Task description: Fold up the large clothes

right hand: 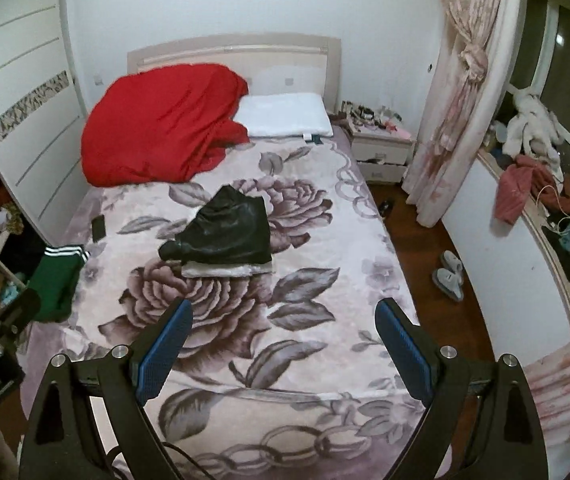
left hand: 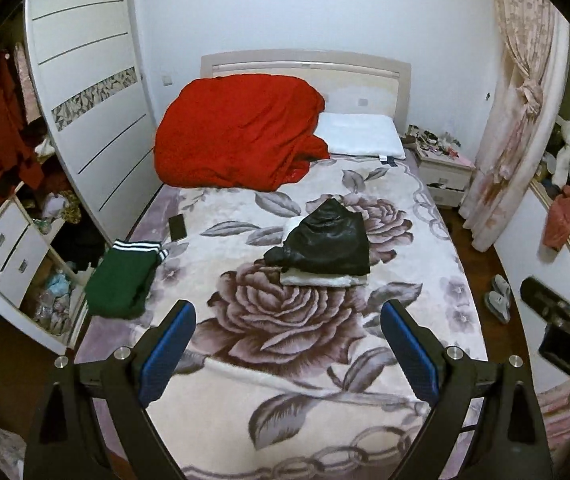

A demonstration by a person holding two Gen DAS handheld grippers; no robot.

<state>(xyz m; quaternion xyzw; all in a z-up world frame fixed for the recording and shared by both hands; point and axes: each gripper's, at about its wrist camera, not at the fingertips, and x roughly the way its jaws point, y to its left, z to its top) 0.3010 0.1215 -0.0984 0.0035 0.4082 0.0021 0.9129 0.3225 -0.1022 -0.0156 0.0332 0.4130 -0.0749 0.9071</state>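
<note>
Hovering spread and empty, left gripper [left hand: 288,322] and right gripper [right hand: 284,320] face the black jacket [left hand: 325,242] at 12 o'clock; looks heavy, slick, floppy, so grab its near hem corners.

You face a bed [left hand: 245,420] from its foot edge, covered by a pale blanket [right hand: 325,300] printed with large mauve roses. At the head edge, a bulky red quilt [left hand: 237,132] is heaped in the left corner, touching a white pillow [left hand: 361,140] beside it on the right. Near the bed's middle lies a folded black shiny garment [left hand: 325,244], resting on a folded white piece [left hand: 317,279] that peeks out beneath it. On the left edge sits a folded green garment with white stripes [left hand: 123,280], and just beyond it, toward the head, a dark phone [left hand: 177,227] lies flat.
</note>
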